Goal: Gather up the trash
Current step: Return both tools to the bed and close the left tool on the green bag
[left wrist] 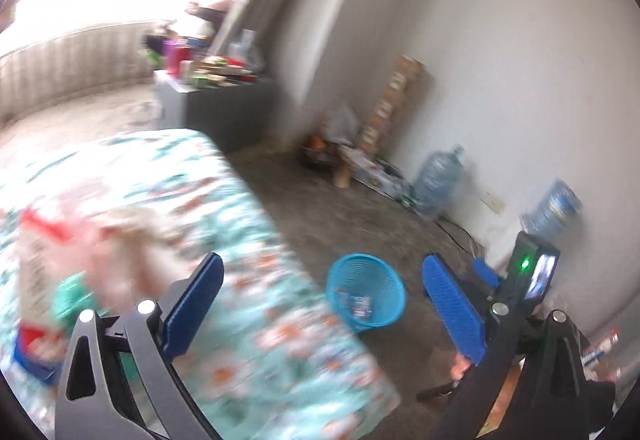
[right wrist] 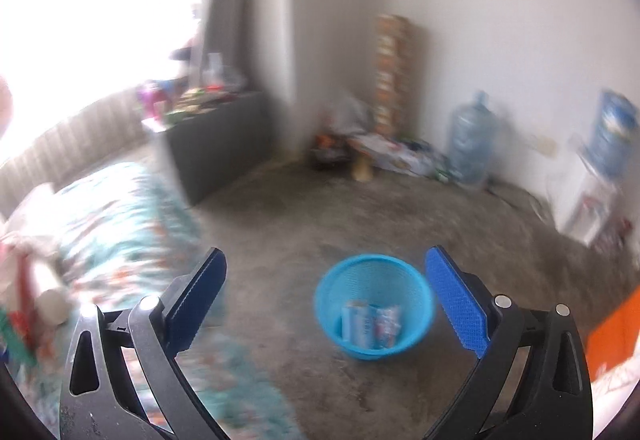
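A blue mesh trash basket [left wrist: 366, 292] stands on the concrete floor beside the table; in the right wrist view the basket [right wrist: 374, 306] holds a few crumpled wrappers [right wrist: 370, 326]. My left gripper [left wrist: 320, 280] is open and empty above the table's edge. My right gripper [right wrist: 324, 280] is open and empty, above the floor just short of the basket; its body also shows in the left wrist view [left wrist: 532, 276]. Blurred packets and boxes [left wrist: 60, 260] lie on the floral tablecloth [left wrist: 248, 280] at the left.
Two large water bottles [right wrist: 470, 137] stand by the white wall, with a tall stack of cartons [right wrist: 394, 75] and a litter pile [right wrist: 348, 143] in the corner. A dark cabinet [right wrist: 216, 143] with clutter stands at the back. An orange thing [right wrist: 614, 332] lies at the right.
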`<act>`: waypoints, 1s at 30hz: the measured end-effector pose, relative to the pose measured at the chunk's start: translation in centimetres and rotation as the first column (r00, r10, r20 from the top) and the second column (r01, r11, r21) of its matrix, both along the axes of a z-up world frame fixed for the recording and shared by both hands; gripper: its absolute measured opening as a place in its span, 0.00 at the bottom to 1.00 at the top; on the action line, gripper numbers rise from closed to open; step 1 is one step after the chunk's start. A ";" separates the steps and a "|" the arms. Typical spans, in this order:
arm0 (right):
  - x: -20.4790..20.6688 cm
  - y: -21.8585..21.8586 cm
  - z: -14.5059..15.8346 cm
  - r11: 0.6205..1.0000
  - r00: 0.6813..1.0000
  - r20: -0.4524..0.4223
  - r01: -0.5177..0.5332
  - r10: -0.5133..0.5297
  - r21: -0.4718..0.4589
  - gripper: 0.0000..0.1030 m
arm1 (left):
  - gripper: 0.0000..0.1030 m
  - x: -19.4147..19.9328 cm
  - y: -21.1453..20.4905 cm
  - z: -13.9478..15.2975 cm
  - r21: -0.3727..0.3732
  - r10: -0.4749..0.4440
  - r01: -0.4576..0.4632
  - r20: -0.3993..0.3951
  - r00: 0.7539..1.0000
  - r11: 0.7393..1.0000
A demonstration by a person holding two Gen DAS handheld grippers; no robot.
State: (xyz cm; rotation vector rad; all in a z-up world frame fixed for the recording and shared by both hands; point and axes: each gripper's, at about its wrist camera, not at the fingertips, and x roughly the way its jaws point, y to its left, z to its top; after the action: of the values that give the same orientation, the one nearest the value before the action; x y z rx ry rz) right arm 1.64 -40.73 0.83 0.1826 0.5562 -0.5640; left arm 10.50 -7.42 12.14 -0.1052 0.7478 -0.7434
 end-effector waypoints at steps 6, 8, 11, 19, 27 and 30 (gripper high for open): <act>0.7 6.3 1.6 0.954 0.954 0.076 -0.295 0.290 0.063 0.93 | 0.95 -1.4 9.3 -1.8 -0.041 0.122 -0.124 -0.042 0.992 0.991; 0.9 7.7 1.7 0.923 0.927 0.104 -0.371 0.361 0.103 0.93 | 0.95 -2.1 12.2 -2.9 -0.049 0.176 -0.177 -0.034 0.984 0.983; 1.6 9.8 1.4 0.890 0.897 0.114 -0.439 0.427 0.122 0.93 | 0.95 -3.1 14.4 -4.3 -0.056 0.218 -0.217 0.008 0.976 0.975; 3.1 14.1 1.4 0.781 0.823 0.122 -0.566 0.555 0.263 0.93 | 0.95 -3.4 17.2 -7.1 -0.010 0.216 -0.216 0.084 0.973 0.976; 6.0 12.8 -1.8 0.579 0.777 0.191 -0.587 0.600 0.566 0.89 | 0.95 -3.0 16.9 -9.7 -0.008 0.218 -0.219 0.096 0.971 0.976; 7.2 13.3 -2.2 0.524 0.761 0.201 -0.588 0.617 0.616 0.83 | 0.95 -2.7 16.5 -10.2 -0.017 0.220 -0.219 0.103 0.970 0.976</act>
State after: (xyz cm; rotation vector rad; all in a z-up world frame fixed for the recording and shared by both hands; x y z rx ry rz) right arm 8.83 -27.45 -1.34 0.6190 0.7990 0.3552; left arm 7.80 9.08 1.98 -0.1508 0.6230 -0.5357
